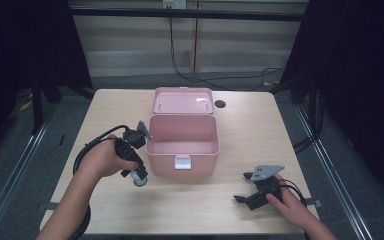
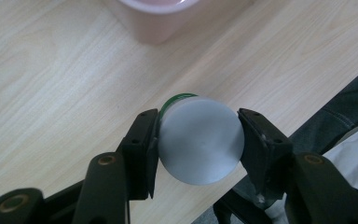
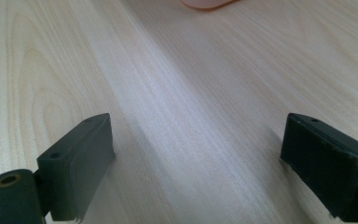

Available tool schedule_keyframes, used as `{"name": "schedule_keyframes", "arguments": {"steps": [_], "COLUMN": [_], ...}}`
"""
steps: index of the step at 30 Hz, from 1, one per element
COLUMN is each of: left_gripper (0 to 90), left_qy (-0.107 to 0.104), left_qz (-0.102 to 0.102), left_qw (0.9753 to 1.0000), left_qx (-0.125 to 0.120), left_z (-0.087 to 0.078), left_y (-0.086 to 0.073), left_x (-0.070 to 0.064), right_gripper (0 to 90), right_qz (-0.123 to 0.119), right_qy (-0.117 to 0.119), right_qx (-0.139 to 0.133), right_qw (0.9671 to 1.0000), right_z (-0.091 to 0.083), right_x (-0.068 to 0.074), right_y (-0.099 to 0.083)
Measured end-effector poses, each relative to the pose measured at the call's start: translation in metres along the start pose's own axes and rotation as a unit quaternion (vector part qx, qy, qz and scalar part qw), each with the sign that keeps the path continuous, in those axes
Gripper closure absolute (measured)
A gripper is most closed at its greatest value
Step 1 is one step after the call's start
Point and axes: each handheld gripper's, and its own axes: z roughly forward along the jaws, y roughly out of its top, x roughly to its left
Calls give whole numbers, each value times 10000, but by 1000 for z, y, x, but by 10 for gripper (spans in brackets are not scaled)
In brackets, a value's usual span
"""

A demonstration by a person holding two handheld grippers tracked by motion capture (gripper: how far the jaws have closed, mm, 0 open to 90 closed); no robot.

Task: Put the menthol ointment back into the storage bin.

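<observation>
Two grippers, one small can, one pink box on a pale wooden table.

Nearest, at the right: right gripper (image 1: 243, 188) resting low on the wood, black jaws spread wide with nothing between them but smooth, light-grained table (image 3: 191, 116). Left and a little farther: left gripper (image 1: 139, 176) clenched on one small round can (image 2: 200, 139), flat matte grey end, green rim, squeezed between both jaw pads, just beside the box's near left corner. Farther, at mid-table: one glossy pink plastic box (image 1: 182, 142), rounded rectangular, open, hinged lid (image 1: 183, 101) tipped back, white latch on the near wall. Beyond the lid, right: one dark round hole (image 1: 220, 104) in the tabletop.
</observation>
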Motion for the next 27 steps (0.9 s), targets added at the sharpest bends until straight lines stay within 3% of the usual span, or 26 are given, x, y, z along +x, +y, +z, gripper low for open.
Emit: {"name": "schedule_keyframes", "arguments": {"steps": [13,27], "left_gripper": [500,500], "left_qy": [-31,130], "left_qz": [-45,-137], "left_qw": [9999,9998], "left_qx": [-91,-59], "left_z": [-29,-56], "left_y": [15,33], "left_x": [-3,-5], "right_gripper": [87,87], "right_qz": [2,-1], "right_qy": [-1,1], "right_qx": [1,8], "right_qw": [10000,10000], "right_z": [0,0], "right_x": [0,0], "right_y": [0,0]}}
